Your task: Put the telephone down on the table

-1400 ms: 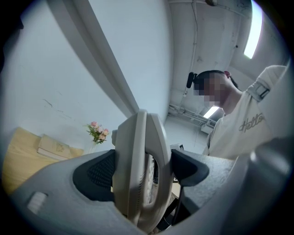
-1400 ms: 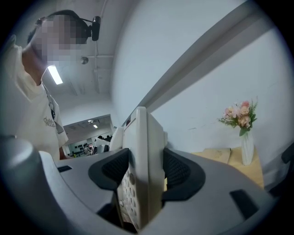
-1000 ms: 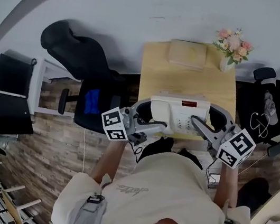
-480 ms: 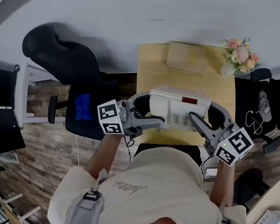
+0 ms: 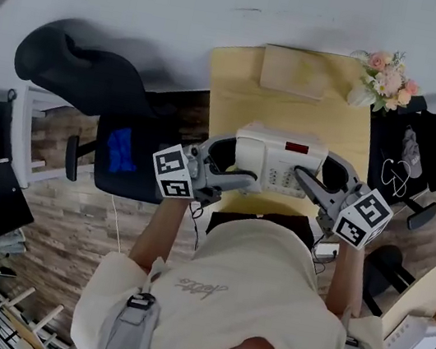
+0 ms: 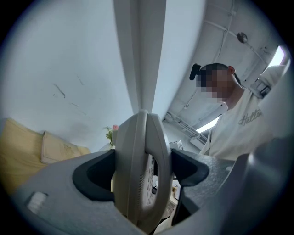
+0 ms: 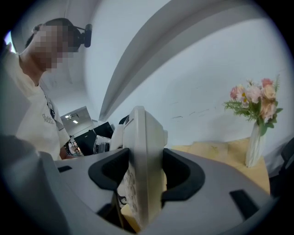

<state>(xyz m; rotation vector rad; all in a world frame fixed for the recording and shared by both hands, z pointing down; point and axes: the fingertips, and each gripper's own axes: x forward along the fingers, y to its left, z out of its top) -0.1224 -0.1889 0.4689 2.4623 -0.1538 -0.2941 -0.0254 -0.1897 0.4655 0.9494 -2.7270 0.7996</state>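
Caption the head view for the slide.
The left gripper and right gripper clamp the telephone from either side at the wooden table.

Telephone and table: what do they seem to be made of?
The telephone looks like off-white moulded plastic, smooth, with rounded edges. The table looks like pale yellowish wood or wood-look laminate, matt; I can't tell which.

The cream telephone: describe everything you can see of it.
The cream plastic desk telephone lies face up, roughly level, over the near end of the pale wooden table; whether it touches is unclear. Handset at its left, keypad right, dark red strip at the far edge. The left gripper and the right gripper each clamp one end.
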